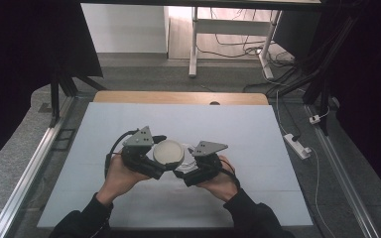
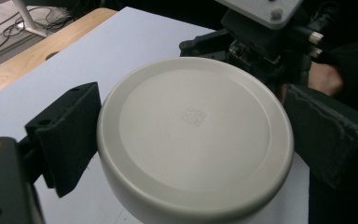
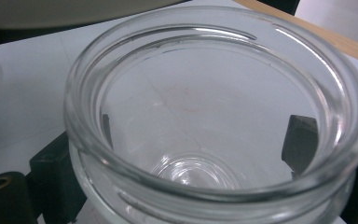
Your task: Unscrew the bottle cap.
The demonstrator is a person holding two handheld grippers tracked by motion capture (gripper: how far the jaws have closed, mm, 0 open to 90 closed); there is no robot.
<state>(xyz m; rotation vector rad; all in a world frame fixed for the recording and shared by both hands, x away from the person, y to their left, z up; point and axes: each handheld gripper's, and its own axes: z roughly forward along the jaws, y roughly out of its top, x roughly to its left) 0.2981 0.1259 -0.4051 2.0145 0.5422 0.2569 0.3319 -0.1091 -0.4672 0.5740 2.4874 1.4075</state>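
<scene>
**Lid off, jar open**

Lid and jar are apart, each in its own grip. My left hand-held gripper pinches the pale round lid by its rim, one black jaw on either side, flat face up; in the left gripper view it sits square between the pads. My right hand-held gripper clamps the glass jar around its body: through the clear wall I see a pad on each side. The jar looks empty, mouth open, with only the worktop showing through its bottom.

From the high view both tools meet at the middle of the white worktop, the lid just beside the jar's mouth and slightly to its left, overlapping it. I cannot tell whether the lid touches the rim.

I judge the work about halfway either way: the two parts are separate and firmly held. What is left is either to bring the lid level over the mouth and twist it on, or to set lid and jar down apart.
</scene>
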